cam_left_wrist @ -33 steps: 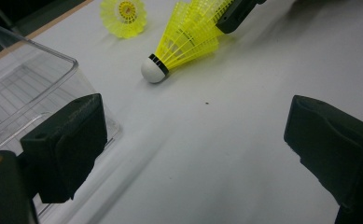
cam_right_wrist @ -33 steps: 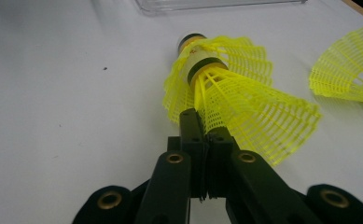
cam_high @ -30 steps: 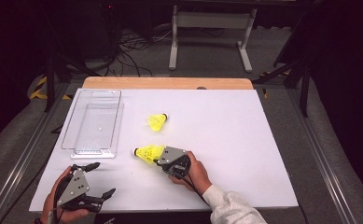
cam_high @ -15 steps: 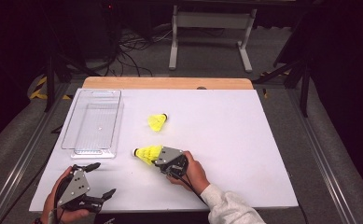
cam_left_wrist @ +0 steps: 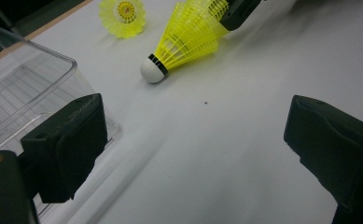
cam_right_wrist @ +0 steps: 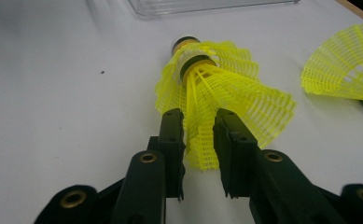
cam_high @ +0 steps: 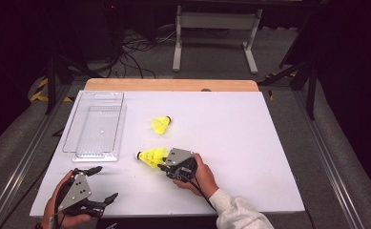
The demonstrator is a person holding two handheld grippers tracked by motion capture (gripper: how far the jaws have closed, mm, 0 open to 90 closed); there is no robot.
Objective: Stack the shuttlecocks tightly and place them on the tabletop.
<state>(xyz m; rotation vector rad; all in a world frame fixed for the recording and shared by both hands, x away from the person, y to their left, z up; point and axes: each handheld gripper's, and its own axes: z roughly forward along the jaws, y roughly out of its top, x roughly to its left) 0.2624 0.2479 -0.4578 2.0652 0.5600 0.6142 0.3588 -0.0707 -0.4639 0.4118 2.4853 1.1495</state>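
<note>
R gripper point(cam_high: 161, 165) sits mid-table, low, pointing left, jaws nearly together w/ a narrow gap; white-sleeved forearm comes in from bottom edge. L gripper point(cam_high: 104, 183) at near-left corner, jaws wide apart, pointing right, held in L hand point(cam_high: 59, 210).

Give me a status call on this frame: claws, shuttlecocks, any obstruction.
Right claw shut on nested shuttlecocks by the skirt, low over table. Left claw open, idle. Loose shuttlecock lies apart. Clear tray unobstructed.
</note>
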